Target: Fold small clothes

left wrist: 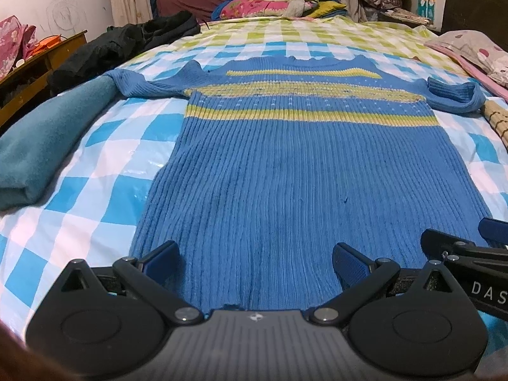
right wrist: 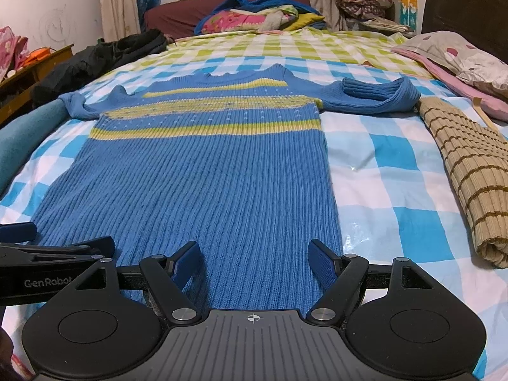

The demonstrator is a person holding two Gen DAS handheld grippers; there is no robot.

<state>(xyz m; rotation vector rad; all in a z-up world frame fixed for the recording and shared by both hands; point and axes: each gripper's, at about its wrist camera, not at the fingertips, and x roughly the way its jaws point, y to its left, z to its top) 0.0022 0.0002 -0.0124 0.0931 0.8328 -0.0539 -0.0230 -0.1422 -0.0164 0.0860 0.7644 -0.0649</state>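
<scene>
Left gripper: bottom centre of its frame, level and pointing up the bed, fingers spread wide over the sweater's hem.
Right gripper: bottom centre of its frame, same level pose, fingers spread over the hem's right part; just beside the left gripper.
Blue sweater: flat on the checked bedsheet, centre frame, sleeves out toward both sides.
Teal folded cloth: left edge.
Tan striped cloth: right edge.
</scene>
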